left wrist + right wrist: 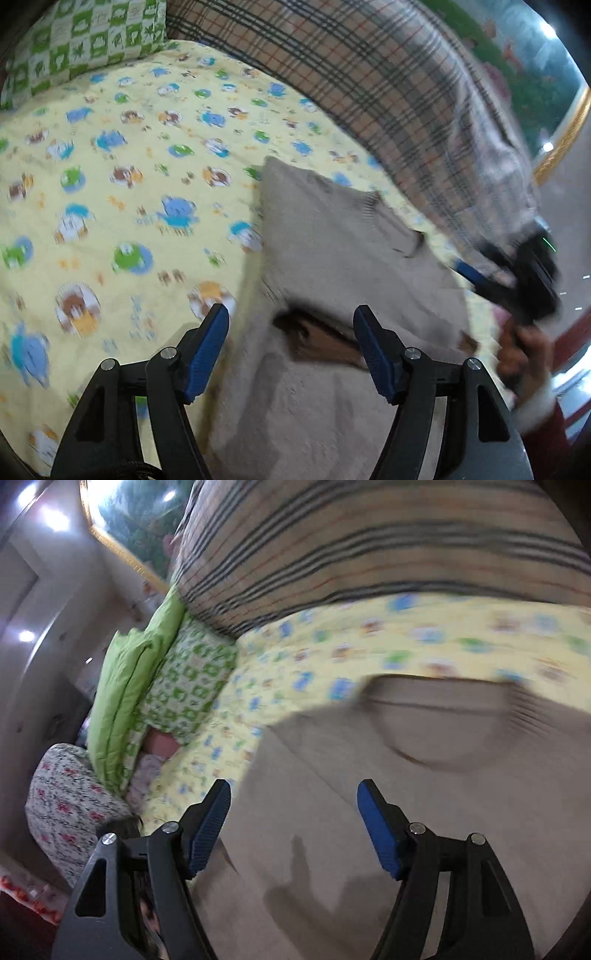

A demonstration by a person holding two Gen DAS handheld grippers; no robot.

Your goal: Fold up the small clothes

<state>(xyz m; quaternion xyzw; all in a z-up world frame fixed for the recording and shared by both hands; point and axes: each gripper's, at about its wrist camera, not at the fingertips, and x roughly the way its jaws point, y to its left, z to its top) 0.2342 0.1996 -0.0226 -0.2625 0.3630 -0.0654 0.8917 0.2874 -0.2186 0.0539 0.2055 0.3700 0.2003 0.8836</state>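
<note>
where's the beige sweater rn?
The beige sweater lies on the yellow cartoon-print sheet, right of centre in the left wrist view, just ahead of the open left hand-held gripper and near the plaid cushion.

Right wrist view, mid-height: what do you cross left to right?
Floral cushion → green quilt → green checked pillow → yellow cartoon sheet → beige sweater.
</note>
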